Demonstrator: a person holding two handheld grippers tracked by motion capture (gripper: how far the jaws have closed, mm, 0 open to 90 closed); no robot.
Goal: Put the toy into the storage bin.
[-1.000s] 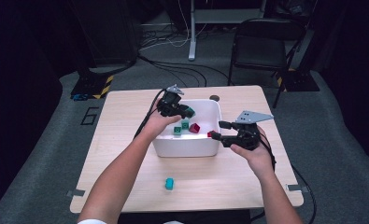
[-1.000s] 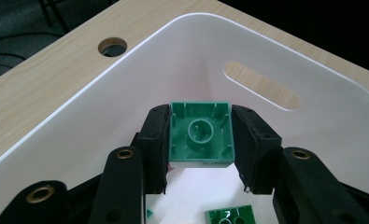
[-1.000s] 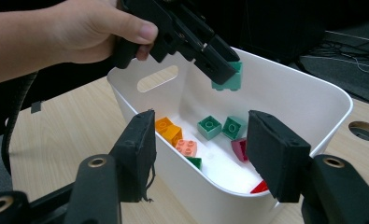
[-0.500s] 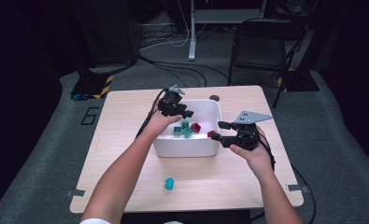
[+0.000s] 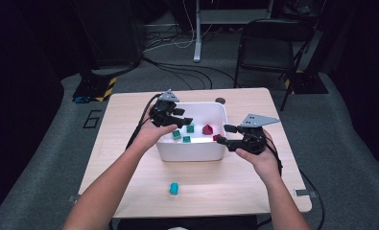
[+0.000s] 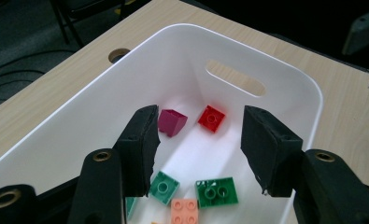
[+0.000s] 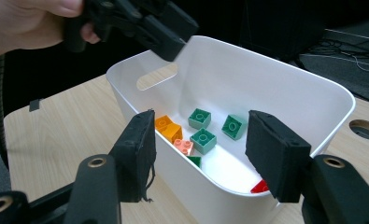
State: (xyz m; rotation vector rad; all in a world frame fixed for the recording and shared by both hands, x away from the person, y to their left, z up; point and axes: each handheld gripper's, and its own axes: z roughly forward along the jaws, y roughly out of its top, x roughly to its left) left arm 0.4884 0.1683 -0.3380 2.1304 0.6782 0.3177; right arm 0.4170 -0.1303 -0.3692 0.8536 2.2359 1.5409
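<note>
My left gripper [image 5: 182,116] hangs over the left wall of the white plastic tub [image 5: 192,149] that sits in the middle of the light wooden table [image 5: 129,120]. Its jaws have just been opening and now stand apart with nothing between them. Looking down along them in the left gripper view, I see the little toy bricks lying on the tub floor under it: a dark pink sloped brick [image 6: 172,122] and a small red square brick [image 6: 211,118] farther off, and a light green brick [image 6: 164,187], a dark green brick [image 6: 216,191] and a peach brick [image 6: 184,211] closer to me.

My right gripper [image 5: 224,134] is at the tub's right wall, near the front corner. Its jaws are apart, one outside the tub wall and one over the inside. I cannot tell if they touch the wall.

A small teal brick [image 5: 173,189] lies alone on the table near the front edge, well apart from both grippers.
</note>
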